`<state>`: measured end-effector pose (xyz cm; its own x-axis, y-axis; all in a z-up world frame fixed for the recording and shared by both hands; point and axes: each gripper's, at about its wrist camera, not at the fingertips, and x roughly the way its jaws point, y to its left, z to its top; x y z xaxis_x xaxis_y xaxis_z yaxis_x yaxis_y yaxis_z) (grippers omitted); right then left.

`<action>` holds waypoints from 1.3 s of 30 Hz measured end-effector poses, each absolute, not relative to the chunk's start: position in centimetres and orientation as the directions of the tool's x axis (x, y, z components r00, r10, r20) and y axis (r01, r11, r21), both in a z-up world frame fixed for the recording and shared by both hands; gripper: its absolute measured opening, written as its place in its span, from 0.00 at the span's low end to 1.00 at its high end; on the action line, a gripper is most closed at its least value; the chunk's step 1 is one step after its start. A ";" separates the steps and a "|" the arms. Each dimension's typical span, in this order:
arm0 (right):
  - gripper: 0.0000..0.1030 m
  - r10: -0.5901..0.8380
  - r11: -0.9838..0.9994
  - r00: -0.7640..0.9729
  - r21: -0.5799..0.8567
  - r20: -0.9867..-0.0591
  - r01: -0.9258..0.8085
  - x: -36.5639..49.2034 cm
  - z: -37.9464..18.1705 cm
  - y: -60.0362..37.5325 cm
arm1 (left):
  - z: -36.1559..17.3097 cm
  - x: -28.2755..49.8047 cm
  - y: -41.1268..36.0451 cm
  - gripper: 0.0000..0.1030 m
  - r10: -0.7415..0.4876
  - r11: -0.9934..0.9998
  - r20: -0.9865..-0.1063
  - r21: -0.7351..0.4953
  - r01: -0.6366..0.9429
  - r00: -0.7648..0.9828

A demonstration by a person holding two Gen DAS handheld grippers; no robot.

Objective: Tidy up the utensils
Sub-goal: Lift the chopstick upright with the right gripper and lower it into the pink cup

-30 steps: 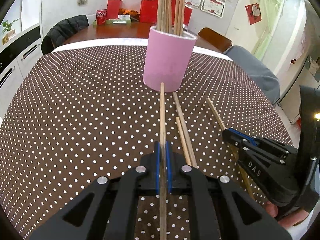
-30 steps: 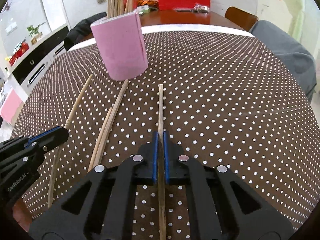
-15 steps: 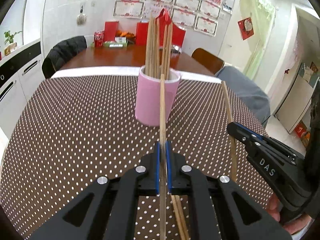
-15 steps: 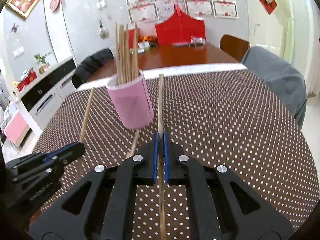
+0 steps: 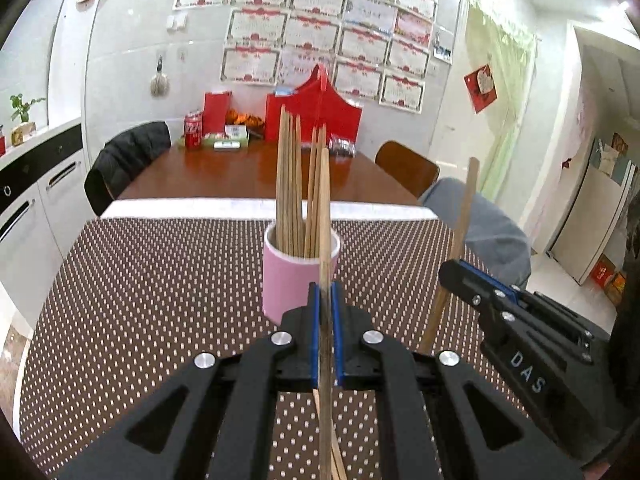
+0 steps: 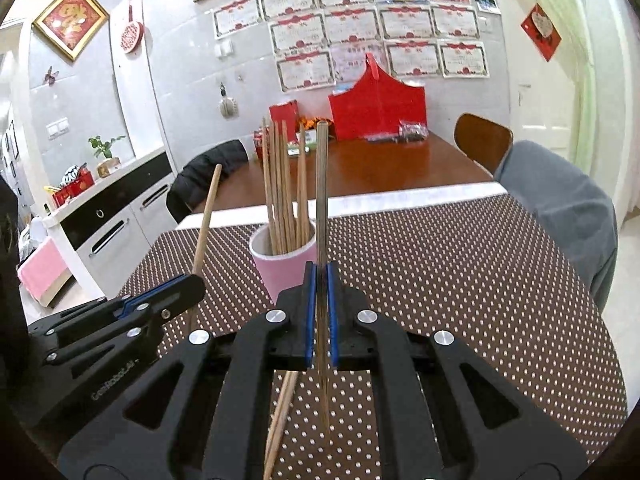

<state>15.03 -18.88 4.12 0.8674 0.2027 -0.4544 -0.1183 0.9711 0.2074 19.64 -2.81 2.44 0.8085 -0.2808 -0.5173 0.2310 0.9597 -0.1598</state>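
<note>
Now both tools had risen off the surface [image 5: 160,280]: left tool [image 5: 326,332] and right tool [image 6: 320,312] each clamped one chopstick, nearing the pink holder [image 5: 298,280] for dropping in.

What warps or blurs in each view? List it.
Left wrist view: fisheye bends the wall and table edge, and the held chopstick looks soft. Right wrist view: the same bowing, with a bright doorway at right and dark corners.
</note>
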 end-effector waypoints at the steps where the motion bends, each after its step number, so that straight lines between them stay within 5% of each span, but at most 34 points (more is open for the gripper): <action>1: 0.05 0.205 0.971 0.870 0.208 -0.448 -0.121 15.2 4.4 -18.9 | 2.8 19.8 -2.8 0.07 -0.280 0.960 -0.509 -0.159 0.231 0.814; 20: 0.05 0.272 0.954 0.908 0.214 -0.318 -0.211 19.9 11.9 -18.8 | 9.1 26.1 -2.2 0.07 -0.269 0.960 -0.324 -0.172 0.223 0.907; 27: 0.05 0.281 0.952 0.921 0.199 -0.270 -0.232 22.6 13.7 -18.1 | 11.4 28.9 -2.1 0.07 -0.240 0.961 -0.186 -0.182 0.207 0.953; 33: 0.05 0.294 0.949 0.912 0.204 -0.286 -0.242 25.3 12.9 -17.9 | 10.5 31.6 -2.4 0.07 -0.203 0.967 -0.130 -0.185 0.178 0.971; 39: 0.05 0.311 0.944 0.878 0.230 -0.365 -0.238 28.3 10.4 -17.9 | 7.3 34.4 -2.5 0.07 -0.182 0.972 -0.162 -0.180 0.153 0.970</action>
<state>28.34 -17.94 10.43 0.8779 0.3106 -0.3645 -0.2383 0.9435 0.2302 34.35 -2.52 7.27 0.9699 -0.1824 -0.1615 0.1527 0.9717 -0.1803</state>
